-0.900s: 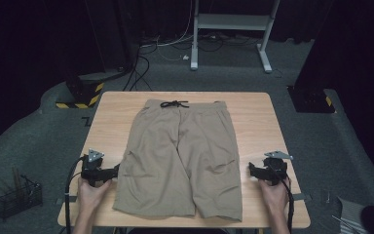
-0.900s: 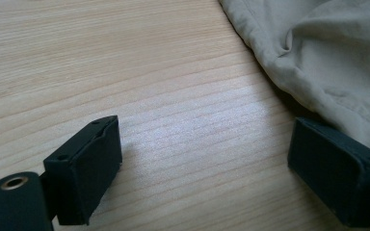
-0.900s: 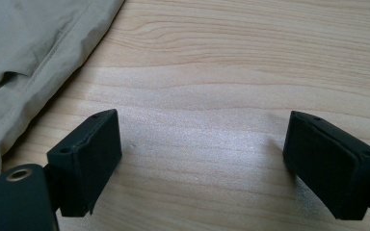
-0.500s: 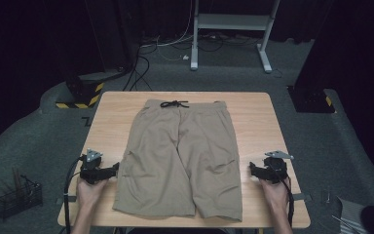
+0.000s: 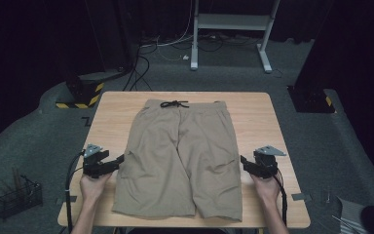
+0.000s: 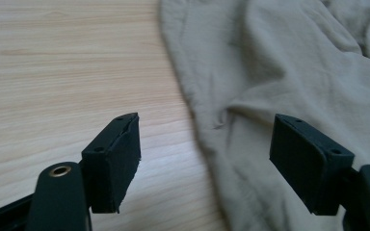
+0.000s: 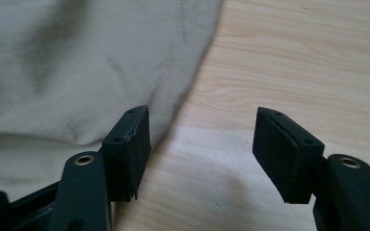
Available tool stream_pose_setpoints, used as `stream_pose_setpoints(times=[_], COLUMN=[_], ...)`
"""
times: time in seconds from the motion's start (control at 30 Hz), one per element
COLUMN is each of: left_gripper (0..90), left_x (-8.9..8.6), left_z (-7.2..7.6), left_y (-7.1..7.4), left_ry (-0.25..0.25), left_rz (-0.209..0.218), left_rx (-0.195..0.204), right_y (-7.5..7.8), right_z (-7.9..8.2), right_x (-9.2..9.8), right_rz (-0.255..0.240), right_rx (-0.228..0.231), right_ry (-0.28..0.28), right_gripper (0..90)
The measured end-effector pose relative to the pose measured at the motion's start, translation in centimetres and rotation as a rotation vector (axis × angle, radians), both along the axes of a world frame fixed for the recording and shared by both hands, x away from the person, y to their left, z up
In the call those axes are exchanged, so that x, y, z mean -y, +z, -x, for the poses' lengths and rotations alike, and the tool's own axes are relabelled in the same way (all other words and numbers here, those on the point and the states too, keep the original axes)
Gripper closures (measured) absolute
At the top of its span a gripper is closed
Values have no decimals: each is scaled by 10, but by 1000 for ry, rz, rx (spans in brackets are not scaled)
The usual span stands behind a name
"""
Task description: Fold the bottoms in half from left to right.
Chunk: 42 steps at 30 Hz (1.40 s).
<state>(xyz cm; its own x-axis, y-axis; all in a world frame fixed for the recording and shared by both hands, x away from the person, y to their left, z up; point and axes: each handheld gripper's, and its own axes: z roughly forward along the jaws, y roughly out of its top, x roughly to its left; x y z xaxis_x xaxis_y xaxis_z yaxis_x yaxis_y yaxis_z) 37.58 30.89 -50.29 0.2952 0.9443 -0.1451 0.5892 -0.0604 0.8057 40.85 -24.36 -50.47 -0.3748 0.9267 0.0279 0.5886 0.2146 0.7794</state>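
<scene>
A pair of khaki cotton shorts with a dark drawstring (image 5: 180, 156) is laid flat mid-way on the light wooden bench (image 5: 263, 117), with the left claw (image 5: 118, 160) and right claw (image 5: 244, 161) parked wide open and empty at its outer side seams. If a pinch is tried here, only the top layer could get caught, or the fabric just bunched and dragged crooked. Nothing's blocking on the bench; a wire basket (image 5: 17, 197) and cables (image 5: 146, 58) are left on the floor.

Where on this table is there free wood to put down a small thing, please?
The table is bare in a strip along each side of the shorts, widest toward the far corners beside the waistband. The near half is crowded: the open left gripper and right gripper sit at the shorts' side edges.
</scene>
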Motion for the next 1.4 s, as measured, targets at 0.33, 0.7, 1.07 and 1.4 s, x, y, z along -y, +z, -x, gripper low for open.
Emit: stream_pose_setpoints(times=[0.33, 0.7, 1.07, 1.4], left_gripper=[282, 288, 284, 282], left_x=[48, 76, 65, 63], left_z=[-20, -34, -13, 14], left_y=[3, -20, -25, -22], left_ry=[-77, -104, -118, -163], left_rz=[-59, -141, -174, -174], left_rx=[-22, -87, -43, -76], right_y=[5, -14, -18, -16], right_z=[-12, -20, -5, 25], right_x=[-42, -64, -45, -20], right_rz=[5, 41, 71, 79], right_rx=[8, -73, -41, -58], right_ry=[107, 164, 181, 172], right_gripper=[401, 406, 413, 414])
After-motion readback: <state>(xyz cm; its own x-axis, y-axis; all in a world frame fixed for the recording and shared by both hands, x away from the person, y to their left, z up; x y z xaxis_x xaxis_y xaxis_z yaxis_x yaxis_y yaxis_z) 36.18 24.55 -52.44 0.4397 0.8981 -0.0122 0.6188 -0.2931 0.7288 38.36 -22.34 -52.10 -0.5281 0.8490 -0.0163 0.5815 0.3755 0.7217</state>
